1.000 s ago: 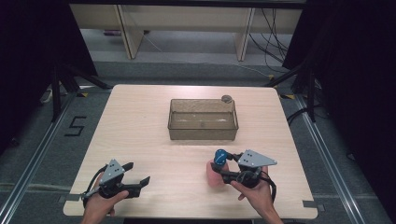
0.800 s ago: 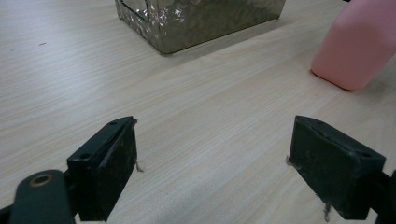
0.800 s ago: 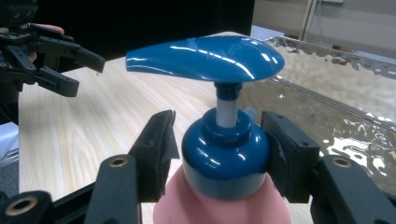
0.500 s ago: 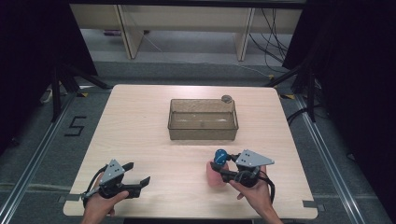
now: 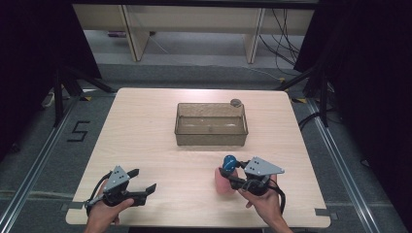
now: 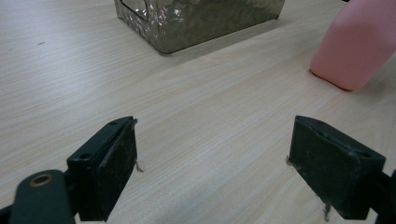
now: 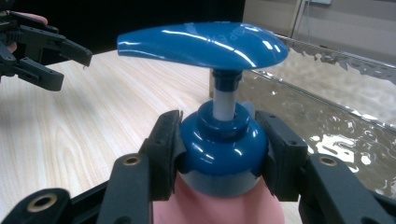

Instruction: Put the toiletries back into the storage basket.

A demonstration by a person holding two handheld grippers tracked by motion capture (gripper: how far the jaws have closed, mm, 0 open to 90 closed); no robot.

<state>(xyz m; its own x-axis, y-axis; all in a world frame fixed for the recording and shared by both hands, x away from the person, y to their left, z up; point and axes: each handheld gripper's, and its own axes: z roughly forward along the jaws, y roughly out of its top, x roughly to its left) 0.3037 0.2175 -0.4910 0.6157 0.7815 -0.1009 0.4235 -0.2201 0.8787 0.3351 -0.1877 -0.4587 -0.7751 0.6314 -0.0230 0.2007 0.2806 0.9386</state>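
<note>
the right claw [image 7: 219,154] grips the pump bottle [image 5: 226,178] by its blue collar, upright on the desk [image 5: 145,141] near the tray [image 5: 211,124]. the left claw [image 6: 212,175] sits open, empty. the rounded collar could slip and tip the bottle.

Overhead forward-down view of table [image 5: 145,126]; two low close views sharing pink bottle [image 6: 357,44].

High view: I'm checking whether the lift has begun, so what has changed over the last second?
Nothing visibly changed. The right claw is still shut on the pump bottle's blue collar, the bottle stands on the table as before, the left claw stays open, and the bin is unmoved.
</note>
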